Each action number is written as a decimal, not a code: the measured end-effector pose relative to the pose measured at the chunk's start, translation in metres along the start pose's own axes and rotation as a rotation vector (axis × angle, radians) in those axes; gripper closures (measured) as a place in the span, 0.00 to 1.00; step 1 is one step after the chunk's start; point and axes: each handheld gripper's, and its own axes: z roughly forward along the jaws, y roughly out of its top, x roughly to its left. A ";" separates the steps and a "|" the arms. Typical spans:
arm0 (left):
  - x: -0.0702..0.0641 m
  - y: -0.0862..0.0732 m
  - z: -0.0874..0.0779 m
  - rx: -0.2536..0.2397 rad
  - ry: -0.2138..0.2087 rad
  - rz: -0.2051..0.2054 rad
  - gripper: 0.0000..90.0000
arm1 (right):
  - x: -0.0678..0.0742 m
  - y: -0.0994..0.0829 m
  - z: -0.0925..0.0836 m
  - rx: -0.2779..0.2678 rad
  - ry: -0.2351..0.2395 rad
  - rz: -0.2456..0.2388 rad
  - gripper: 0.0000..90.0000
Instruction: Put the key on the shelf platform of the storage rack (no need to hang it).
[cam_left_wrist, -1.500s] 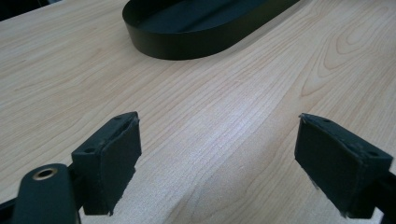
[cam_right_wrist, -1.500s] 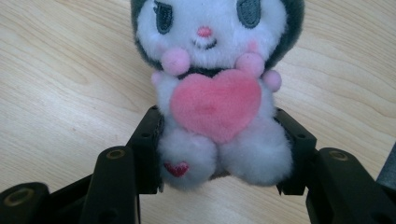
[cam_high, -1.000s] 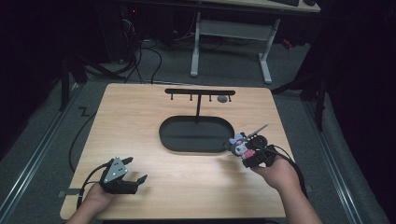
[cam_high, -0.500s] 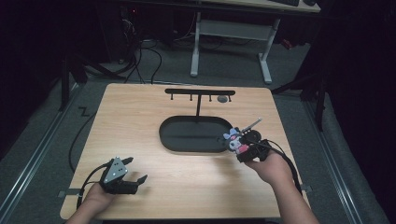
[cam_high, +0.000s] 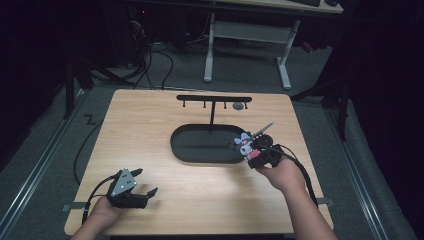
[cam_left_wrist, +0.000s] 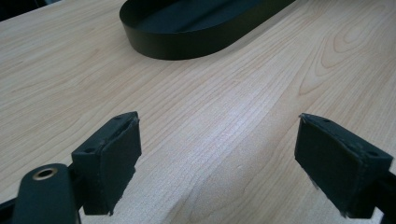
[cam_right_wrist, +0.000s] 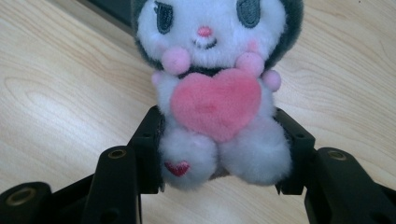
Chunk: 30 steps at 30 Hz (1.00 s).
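Note:
My right gripper (cam_high: 254, 150) (cam_right_wrist: 224, 158) is shut on a small plush toy (cam_right_wrist: 217, 88) with a white face, dark hood and a pink heart on its chest. In the high view the plush toy (cam_high: 244, 144) hangs at the right end of the black oval tray (cam_high: 200, 150), just over its rim. Near the table's front left my left gripper (cam_high: 142, 187) (cam_left_wrist: 217, 168) rests low over the wood, open, with nothing between its pads. The black oval tray (cam_left_wrist: 196, 44) lies ahead of it.
A black T-shaped rack (cam_high: 214, 100) with small hooks stands behind the tray, a small round object (cam_high: 239, 106) beside it. Cables trail from both grippers. Beyond the wooden table (cam_high: 150, 125) stand a desk frame and floor cables.
My right gripper has carried the plush toy a little left and toward the tray's right end. The left gripper has stayed put.

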 end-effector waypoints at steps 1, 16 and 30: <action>0.000 0.000 0.000 0.000 0.000 0.000 0.17 | 0.001 0.002 0.001 0.001 0.003 0.000 0.53; 0.000 0.000 -0.001 -0.002 -0.005 -0.001 0.17 | 0.002 0.023 0.014 0.000 0.006 0.008 0.53; 0.000 -0.001 -0.001 -0.005 -0.009 0.001 0.17 | 0.004 0.047 0.035 0.007 0.011 0.011 0.53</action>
